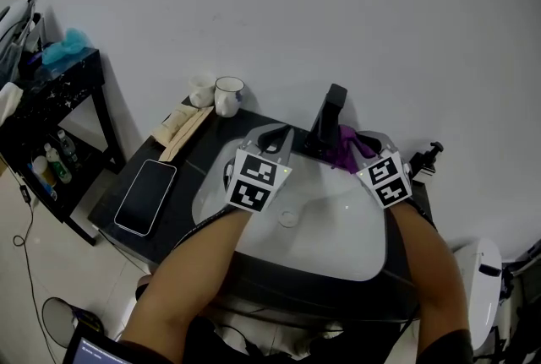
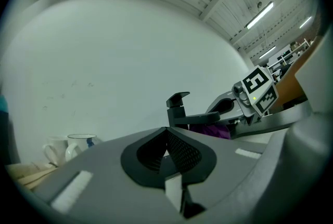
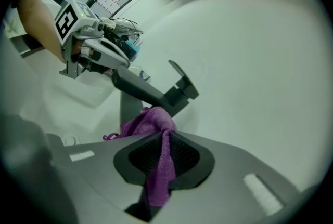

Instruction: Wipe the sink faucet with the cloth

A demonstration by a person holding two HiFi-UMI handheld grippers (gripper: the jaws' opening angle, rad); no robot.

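A flat black smartphone (image 1: pixel 145 196) lies screen up on the left of the dark worktop (image 1: pixel 193 158). At the far edge stand a dark-rimmed white ceramic mug (image 1: pixel 228 95) and a plain white mug (image 1: pixel 201 90), side by side. Further left, a black metal shelf rack (image 1: pixel 63 96) holds small bottles (image 1: pixel 52 160).

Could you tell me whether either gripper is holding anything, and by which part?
The right gripper pinches the purple cloth by a gathered fold, the rest bunched beside the faucet. The left gripper holds nothing, jaws together.
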